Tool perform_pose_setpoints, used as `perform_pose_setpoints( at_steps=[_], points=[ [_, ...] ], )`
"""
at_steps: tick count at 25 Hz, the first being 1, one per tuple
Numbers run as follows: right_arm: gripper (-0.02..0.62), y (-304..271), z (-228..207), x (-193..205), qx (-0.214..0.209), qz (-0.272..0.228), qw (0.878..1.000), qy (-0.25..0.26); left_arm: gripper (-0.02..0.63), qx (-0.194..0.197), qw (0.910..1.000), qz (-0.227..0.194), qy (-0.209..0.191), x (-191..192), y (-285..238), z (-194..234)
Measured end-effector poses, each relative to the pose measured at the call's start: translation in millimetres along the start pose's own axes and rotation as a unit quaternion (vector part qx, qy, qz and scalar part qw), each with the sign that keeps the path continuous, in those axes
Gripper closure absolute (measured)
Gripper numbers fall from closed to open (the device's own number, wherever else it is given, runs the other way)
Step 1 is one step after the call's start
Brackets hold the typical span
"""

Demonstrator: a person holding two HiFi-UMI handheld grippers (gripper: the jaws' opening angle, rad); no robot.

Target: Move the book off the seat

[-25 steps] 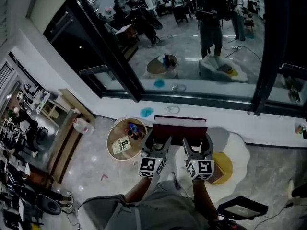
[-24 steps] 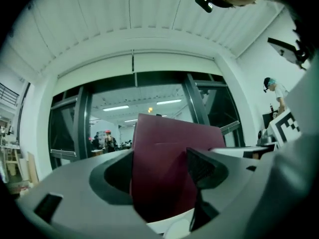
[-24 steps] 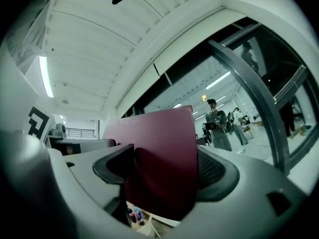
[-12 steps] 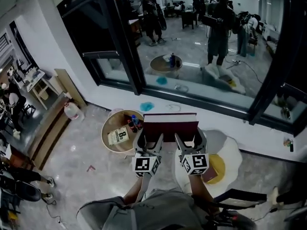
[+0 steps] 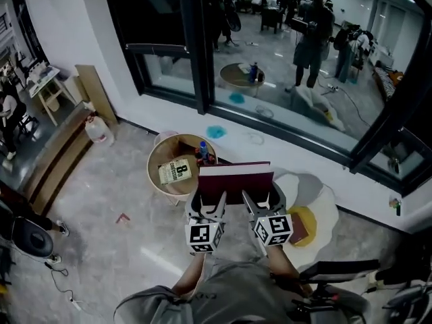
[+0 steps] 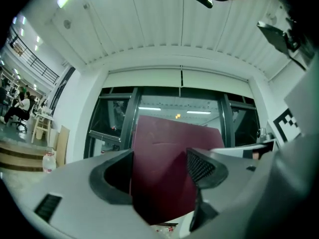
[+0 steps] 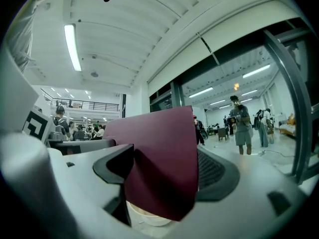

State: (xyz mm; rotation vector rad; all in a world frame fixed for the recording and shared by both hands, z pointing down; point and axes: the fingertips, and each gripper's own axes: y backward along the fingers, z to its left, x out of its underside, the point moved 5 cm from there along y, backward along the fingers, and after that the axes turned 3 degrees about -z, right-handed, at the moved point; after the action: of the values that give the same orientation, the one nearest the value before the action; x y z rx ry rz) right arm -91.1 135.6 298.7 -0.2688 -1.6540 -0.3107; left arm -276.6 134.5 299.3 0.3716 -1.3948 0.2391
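head view: book [image 5: 235, 181], long axis crosswise

cool ceiling strips [image 7: 72, 46] light the room, the window glass [image 5: 270, 79] mirrors it, and fisheye edges bend and darken.

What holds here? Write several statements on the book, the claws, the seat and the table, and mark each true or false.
1. The left claw and the right claw both grip the book. True.
2. The book rests on the seat. False: the claws hold it up, off the seat.
3. The book's cover is maroon. True.
4. The round table is bare. False: a box and a bottle are on it.
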Motion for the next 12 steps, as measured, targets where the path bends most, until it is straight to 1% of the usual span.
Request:
perform_pose_setpoints(
  at_steps=[3,8,12],
  points=[
    [0.230,-13.1,32.5,6.5,-0.021,0.005,1.000,0.004,0.270,-0.018,0.9998,-0.010,0.005,-1.6,21.2,30.8],
    [0.230,-49.0,80.8,7.6,-0.078,0.016,0.997,0.023,0.270,-0.074,0.9968,-0.028,0.013,-9.7,46.4,78.9],
    [0.230,-83.5,106.7,17.1,-0.116,0.017,0.993,0.015,0.270,-0.105,0.9940,-0.027,0.012,-8.8,52.3,114.7]
  ],
)
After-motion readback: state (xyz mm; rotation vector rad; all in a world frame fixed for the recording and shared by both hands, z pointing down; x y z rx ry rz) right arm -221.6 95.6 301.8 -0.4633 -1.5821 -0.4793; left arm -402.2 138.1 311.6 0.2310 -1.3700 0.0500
